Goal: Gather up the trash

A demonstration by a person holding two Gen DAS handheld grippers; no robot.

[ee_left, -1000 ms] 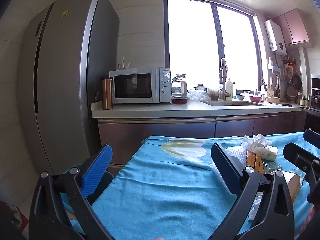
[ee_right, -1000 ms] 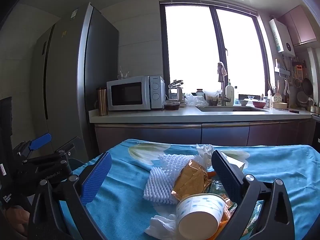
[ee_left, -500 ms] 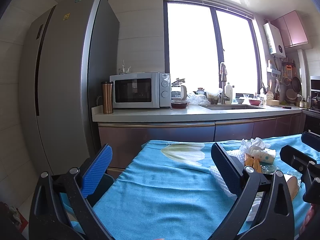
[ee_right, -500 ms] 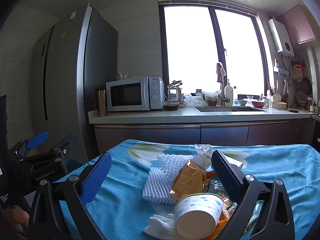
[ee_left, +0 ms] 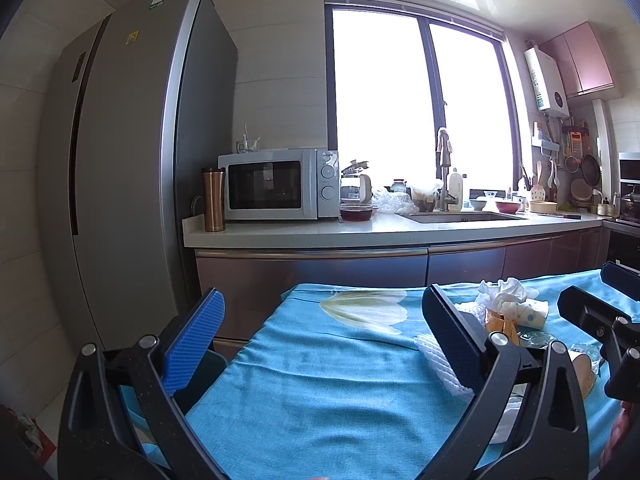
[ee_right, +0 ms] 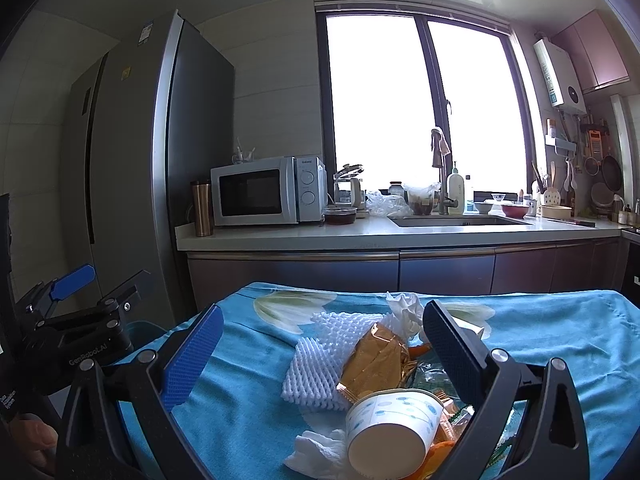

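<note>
**Sizing up a heap of light, crushable litter**

Hovering over the blue tablecloth (ee_right: 560,336), I hold my right gripper (ee_right: 320,354) with its jaws spread wide and nothing between them. The trash sits bunched just ahead and below: a paper cup (ee_right: 390,426) lying on its side with its base toward me, a crinkled gold wrapper (ee_right: 376,360) against it, a white foam net (ee_right: 320,364) to their left, and crumpled tissue (ee_right: 406,312) behind.

My left gripper (ee_left: 320,336) is equally wide open and empty, over bare cloth, with the pile off to its right.

I judge all of it nearly weightless. The cup is thin-walled and will fold if I squeeze hard, so I would pinch it across the rim or side wall gently. The foil looks slick and springy; a bite on a crumpled ridge should hold better. The foam net is soft and grippy, the tissue limp, and either can be taken anywhere.
</note>
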